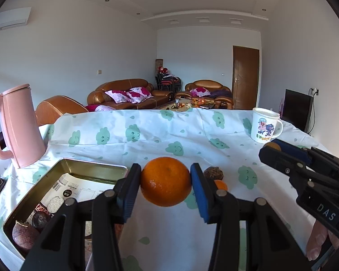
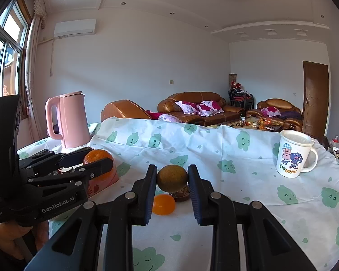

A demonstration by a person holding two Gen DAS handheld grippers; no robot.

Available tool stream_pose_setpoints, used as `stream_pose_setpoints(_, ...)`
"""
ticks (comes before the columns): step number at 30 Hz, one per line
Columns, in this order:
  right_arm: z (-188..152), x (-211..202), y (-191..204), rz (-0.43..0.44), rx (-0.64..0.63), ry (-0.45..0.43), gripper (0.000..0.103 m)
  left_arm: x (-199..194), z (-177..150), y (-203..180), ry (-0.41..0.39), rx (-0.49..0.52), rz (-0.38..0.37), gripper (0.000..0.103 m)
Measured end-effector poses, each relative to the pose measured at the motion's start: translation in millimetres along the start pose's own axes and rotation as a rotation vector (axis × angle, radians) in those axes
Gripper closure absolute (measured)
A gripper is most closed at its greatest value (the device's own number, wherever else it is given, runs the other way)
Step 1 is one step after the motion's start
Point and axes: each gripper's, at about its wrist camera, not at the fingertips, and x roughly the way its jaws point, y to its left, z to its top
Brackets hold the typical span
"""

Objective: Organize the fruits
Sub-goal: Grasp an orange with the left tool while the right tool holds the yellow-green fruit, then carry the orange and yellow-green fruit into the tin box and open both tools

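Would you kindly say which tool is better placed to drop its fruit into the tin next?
Left, probably: its tool holds the orange right beside the tin; the right tool is farther away.

Orange [image 1: 165, 181] gripped aloft, brown-green fruit [image 2: 172, 178] gripped aloft

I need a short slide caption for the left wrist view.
Left gripper holds an orange beside the metal tin.

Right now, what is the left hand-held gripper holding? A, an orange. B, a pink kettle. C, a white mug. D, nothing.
A: the left hand-held gripper is shut on the orange, lifted beside the tin.
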Motion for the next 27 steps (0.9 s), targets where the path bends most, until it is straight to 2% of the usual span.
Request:
stream_pose_setpoints(9,11,6,34,0.108,0.007,0.018,0.073,-26,-1,37,0.020,-0.027,0.037,0.056)
stream_pose_setpoints(18,28,22,90,0.228,-0.045,0.023,0.073,-37,-20,84,0.108,-0.085,0.090,0.056)
stream_pose_setpoints(27,25,42,132,0.301,-0.095,0.067,0.073,-37,-39,101,0.192,-0.102,0.066,0.056)
